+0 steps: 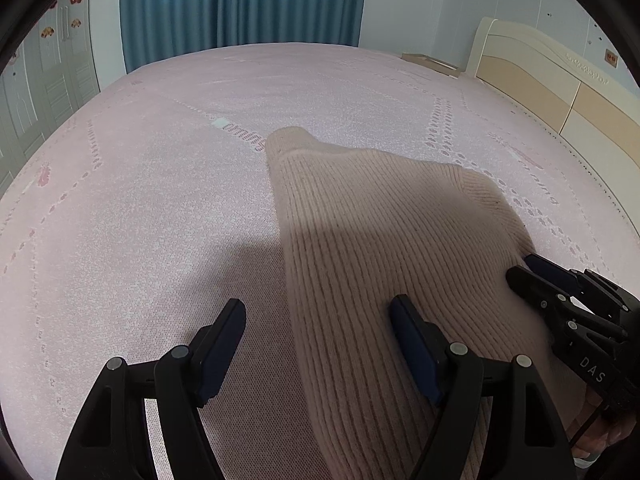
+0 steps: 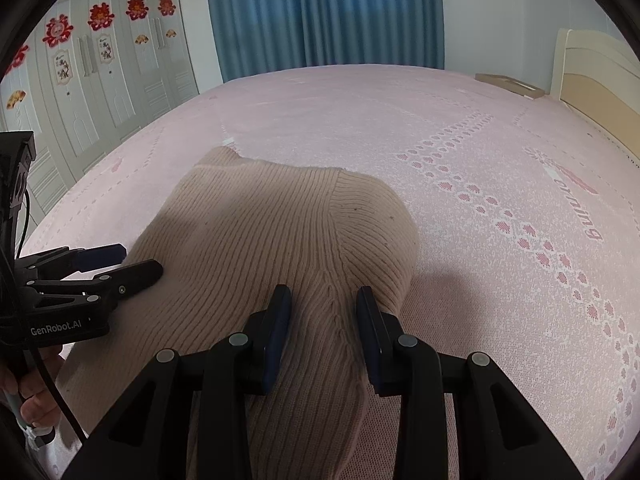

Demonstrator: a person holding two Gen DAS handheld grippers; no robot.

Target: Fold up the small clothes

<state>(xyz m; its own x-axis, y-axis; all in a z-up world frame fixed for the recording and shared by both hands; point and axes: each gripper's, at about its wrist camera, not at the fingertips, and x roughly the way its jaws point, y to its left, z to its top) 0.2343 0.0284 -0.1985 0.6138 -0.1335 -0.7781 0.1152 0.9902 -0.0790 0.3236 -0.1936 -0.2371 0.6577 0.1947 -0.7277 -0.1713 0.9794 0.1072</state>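
Note:
A beige ribbed knit sweater (image 1: 380, 220) (image 2: 260, 220) lies on the pink patterned bed (image 1: 140, 200) (image 2: 480, 160). My left gripper (image 1: 318, 340) stands wide open over the garment's left edge, one finger above the sheet and the other resting on the knit. In the right wrist view this left gripper (image 2: 132, 266) comes in from the left at the sweater's side. My right gripper (image 2: 324, 328) is shut on a bunched ridge of the sweater near its right edge, and the knit fills the gap between the pads. The left wrist view shows the right gripper (image 1: 528, 268) at that edge.
A cream headboard (image 1: 540, 80) (image 2: 592, 92) borders the bed on the right. Blue curtains (image 1: 240, 4) hang behind and a white wardrobe (image 2: 100, 80) with red decorations stands at left. A flat box (image 2: 508, 84) lies at the bed's far corner. Hands (image 2: 36, 396) (image 1: 600, 432) hold the tools.

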